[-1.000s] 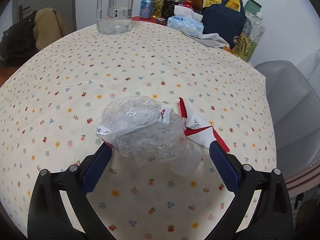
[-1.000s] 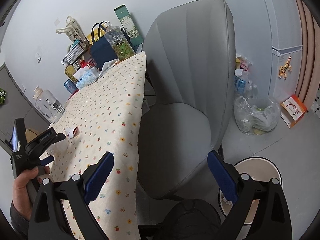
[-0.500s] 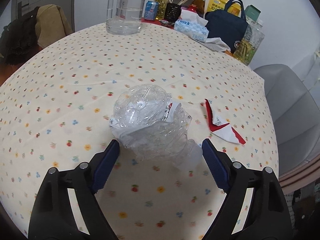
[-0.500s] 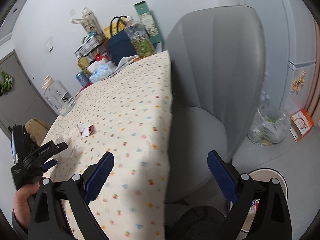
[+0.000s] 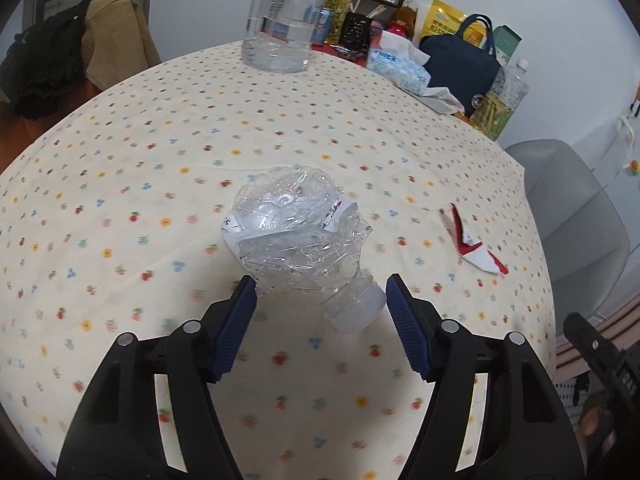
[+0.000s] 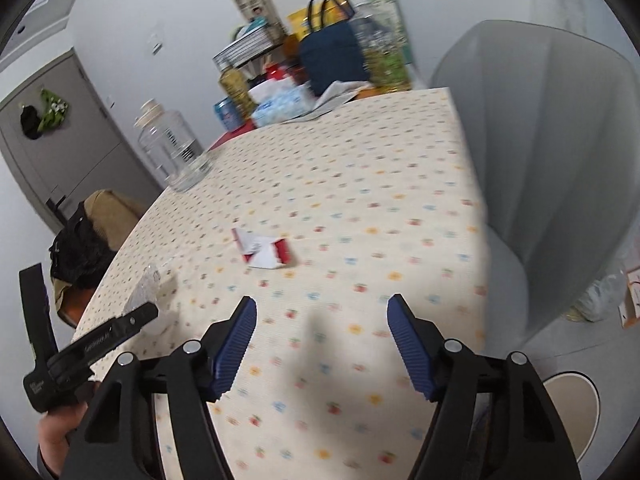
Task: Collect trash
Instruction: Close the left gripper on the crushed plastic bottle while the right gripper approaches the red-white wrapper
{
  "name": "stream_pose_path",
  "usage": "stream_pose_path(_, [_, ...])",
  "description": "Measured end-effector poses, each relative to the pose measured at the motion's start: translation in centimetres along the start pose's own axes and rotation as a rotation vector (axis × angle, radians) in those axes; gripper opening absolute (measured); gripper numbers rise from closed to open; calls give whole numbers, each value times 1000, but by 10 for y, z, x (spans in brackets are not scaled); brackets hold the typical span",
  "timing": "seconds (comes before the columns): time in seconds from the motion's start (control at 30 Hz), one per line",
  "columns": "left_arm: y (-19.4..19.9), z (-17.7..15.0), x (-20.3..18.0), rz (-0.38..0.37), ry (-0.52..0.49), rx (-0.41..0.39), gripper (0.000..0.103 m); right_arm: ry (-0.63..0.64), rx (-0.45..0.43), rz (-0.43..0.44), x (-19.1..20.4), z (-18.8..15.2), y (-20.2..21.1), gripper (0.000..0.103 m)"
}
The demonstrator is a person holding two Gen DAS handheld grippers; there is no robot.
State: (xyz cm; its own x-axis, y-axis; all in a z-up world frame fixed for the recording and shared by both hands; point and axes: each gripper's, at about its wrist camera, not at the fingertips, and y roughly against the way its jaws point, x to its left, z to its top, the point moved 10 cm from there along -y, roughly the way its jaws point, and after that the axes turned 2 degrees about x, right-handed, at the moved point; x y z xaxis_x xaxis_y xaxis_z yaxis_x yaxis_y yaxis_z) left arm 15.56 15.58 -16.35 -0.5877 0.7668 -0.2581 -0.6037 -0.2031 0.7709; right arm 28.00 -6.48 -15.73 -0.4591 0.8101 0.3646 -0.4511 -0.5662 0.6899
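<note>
A floral tablecloth (image 5: 160, 152) covers the table, and on its near middle lies a crushed clear plastic bottle (image 5: 296, 236), its base facing away and its capped neck pointing toward the left gripper (image 5: 320, 300), whose blue pads stand apart on either side of the neck end, not yet pinching. The bottle looks empty, so probably light, springy and slick; its crumpled body would likely give under pressure, so the stiffer neck and cap seem the surer hold. Well to the right lies a red-and-white wrapper (image 6: 266, 250), flat and flimsy, with the right gripper (image 6: 322, 322) spread wide and empty above the cloth near it.
</note>
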Motion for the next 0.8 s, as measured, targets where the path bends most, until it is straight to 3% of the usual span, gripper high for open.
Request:
stream_pose_path(0.17, [7, 4, 20, 23, 2, -12, 76, 3, 33, 33, 23, 5, -20, 67])
stream_pose_path(0.57, [-9, 11, 14, 4, 15, -14, 76, -1, 86, 16, 30, 13, -53, 67])
stream_pose_path(0.8, [-20, 21, 13, -26, 49, -7, 59, -2, 128, 14, 31, 16, -79, 64])
